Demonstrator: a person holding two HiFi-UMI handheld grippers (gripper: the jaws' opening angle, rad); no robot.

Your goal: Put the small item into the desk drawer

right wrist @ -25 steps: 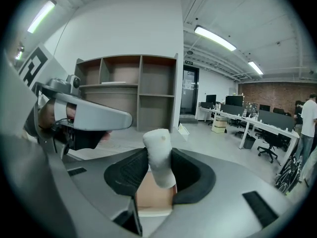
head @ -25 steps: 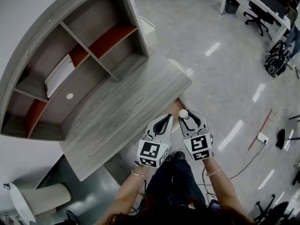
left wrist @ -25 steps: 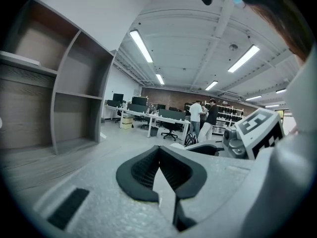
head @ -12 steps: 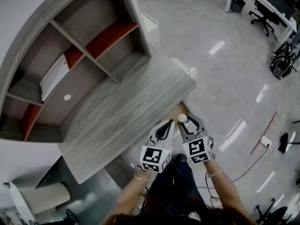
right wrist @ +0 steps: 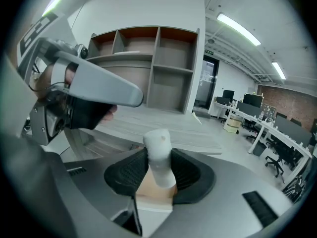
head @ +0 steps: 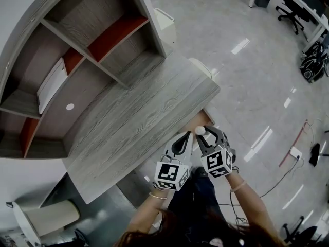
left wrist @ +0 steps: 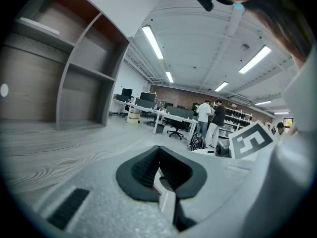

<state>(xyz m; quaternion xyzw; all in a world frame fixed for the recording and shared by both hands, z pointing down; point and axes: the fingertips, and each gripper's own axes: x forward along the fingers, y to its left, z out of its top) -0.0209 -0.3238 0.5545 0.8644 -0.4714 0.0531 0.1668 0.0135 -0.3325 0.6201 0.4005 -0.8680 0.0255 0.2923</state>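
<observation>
My right gripper point(head: 204, 134) is shut on a small white cylinder-like item point(head: 200, 130), which stands upright between its black pads point(right wrist: 185, 175) in the right gripper view; there the item point(right wrist: 158, 155) rises above the jaws. A tan surface point(head: 204, 119) shows just under the grey desk's point(head: 149, 117) near right corner, apparently the drawer's inside. My left gripper point(head: 181, 142) hangs right beside the right one at the desk's front edge, its jaws together with nothing between them point(left wrist: 159, 170). From the right gripper view the left gripper point(right wrist: 94, 90) appears at the left.
A curved shelf unit point(head: 77, 50) with grey and red compartments stands on the desk's far side, with a white flat thing point(head: 49, 89) in one compartment. A white bin point(head: 31, 220) sits on the floor at lower left. Office desks and chairs point(head: 293, 9) stand far right.
Both grippers have drifted slightly left along the desk's front edge, staying side by side. The white item stays in the right gripper. The head view has shifted a little.
</observation>
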